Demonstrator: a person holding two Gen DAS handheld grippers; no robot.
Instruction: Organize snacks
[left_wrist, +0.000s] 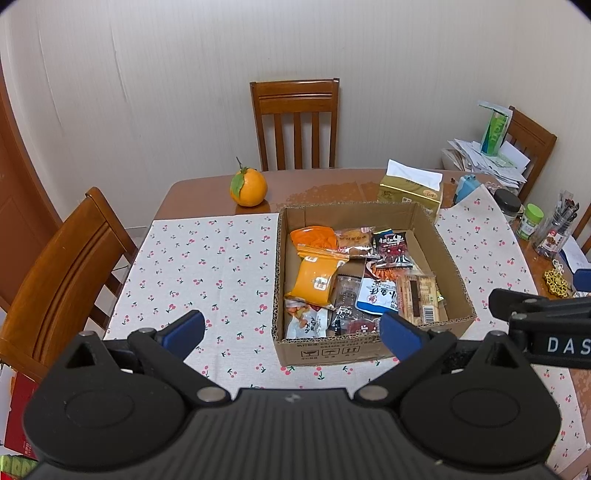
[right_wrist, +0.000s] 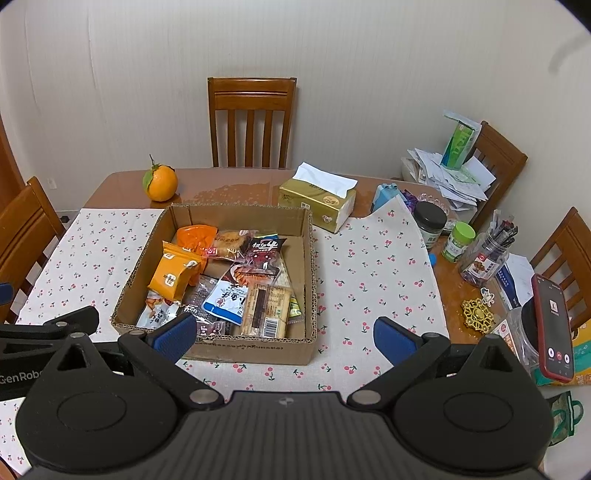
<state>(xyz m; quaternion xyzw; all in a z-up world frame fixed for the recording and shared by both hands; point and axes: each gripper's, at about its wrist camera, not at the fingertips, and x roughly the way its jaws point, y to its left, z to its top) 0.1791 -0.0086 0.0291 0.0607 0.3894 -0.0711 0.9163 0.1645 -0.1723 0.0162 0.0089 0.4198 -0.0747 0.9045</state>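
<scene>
An open cardboard box (left_wrist: 332, 349) (right_wrist: 255, 350) stands on the cherry-print cloth, filled with several snack packets. Among them are an orange packet (left_wrist: 317, 280) (right_wrist: 173, 275), a white-and-blue packet (left_wrist: 376, 295) (right_wrist: 225, 301) and a dark red packet (left_wrist: 393, 249) (right_wrist: 264, 251). My left gripper (left_wrist: 291, 334) hovers open near the box's front left corner, holding nothing. My right gripper (right_wrist: 284, 338) hangs open over the box's front right corner, also holding nothing. Each gripper's body shows at the edge of the other's view.
An orange with a leaf (left_wrist: 249, 186) (right_wrist: 160, 182) and a gold tissue pack (left_wrist: 412, 188) (right_wrist: 319, 199) sit behind the box. Jars (right_wrist: 458, 242), papers (right_wrist: 450, 173) and a red phone (right_wrist: 554, 328) crowd the right side. Wooden chairs (left_wrist: 295, 122) (right_wrist: 251, 118) surround the table.
</scene>
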